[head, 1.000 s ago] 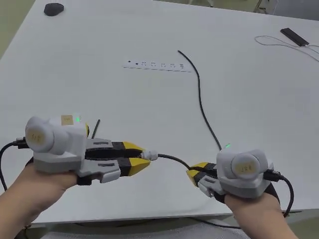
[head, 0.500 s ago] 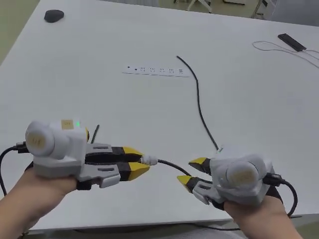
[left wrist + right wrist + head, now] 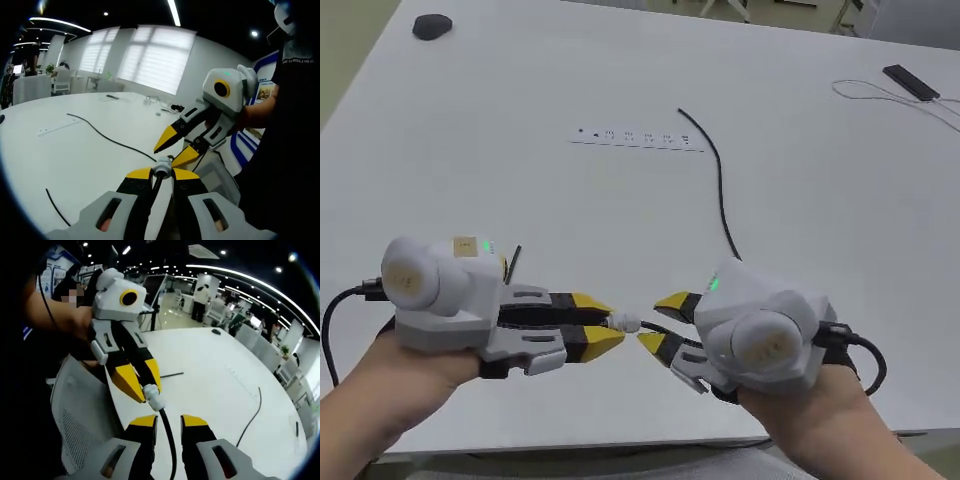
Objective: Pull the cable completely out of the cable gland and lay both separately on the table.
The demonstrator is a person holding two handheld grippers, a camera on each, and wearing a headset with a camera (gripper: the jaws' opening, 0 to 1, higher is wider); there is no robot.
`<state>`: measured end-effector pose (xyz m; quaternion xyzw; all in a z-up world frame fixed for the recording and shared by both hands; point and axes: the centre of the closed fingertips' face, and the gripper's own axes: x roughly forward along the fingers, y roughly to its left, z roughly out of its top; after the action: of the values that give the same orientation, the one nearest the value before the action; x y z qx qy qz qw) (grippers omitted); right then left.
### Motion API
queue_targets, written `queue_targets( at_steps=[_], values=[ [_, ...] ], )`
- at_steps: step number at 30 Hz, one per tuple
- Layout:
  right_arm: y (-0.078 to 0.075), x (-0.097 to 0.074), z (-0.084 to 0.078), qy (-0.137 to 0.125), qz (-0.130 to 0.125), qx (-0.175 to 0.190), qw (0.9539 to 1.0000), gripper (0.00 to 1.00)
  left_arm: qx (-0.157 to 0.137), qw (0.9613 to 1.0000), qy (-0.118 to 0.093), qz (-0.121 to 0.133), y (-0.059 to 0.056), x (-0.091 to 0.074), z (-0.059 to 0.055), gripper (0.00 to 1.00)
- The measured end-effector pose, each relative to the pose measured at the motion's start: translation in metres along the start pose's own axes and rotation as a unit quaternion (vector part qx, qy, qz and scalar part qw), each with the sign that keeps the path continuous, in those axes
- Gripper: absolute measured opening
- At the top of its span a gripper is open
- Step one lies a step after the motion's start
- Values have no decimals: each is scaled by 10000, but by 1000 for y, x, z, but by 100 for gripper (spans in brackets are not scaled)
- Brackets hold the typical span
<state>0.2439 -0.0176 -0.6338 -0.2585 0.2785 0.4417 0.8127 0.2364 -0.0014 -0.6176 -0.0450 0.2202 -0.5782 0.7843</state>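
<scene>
Two yellow-tipped tongs are held low over the smooth white counter [image 3: 520, 150]. The left tongs [image 3: 610, 325] are seen pinched narrow on one small white round plastic cable gland [image 3: 625, 322], carried right at their tips. One thin black rubber cable [image 3: 720, 190] is seen still seated in the gland. In the right gripper view it is caught running between the right tongs [image 3: 167, 421], whose tips are spread apart around it. In the head view the cable is traced curving away across the counter, ending near one flat white power strip [image 3: 635, 137]. One short black wire offcut [image 3: 511, 262] is spotted beside the left tongs.
</scene>
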Motion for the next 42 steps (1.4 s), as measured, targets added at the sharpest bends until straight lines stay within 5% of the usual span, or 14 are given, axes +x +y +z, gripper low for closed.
queue_targets(
  at_steps=[14, 25, 42],
  values=[
    [9, 7, -6, 138, 34, -612, 9980, 0, 11, 9999, 129, 42, 1, 3, -10, 15],
    [7, 9, -15, 95, 44, -242, 9997, 0, -5, 9998, 207, 8, 3, 7, -14, 15],
    [-16, 11, -35, 122, -229, 636, 9976, 0, -45, 9999, 82, 102, 10, 4, -8, 15]
  ],
)
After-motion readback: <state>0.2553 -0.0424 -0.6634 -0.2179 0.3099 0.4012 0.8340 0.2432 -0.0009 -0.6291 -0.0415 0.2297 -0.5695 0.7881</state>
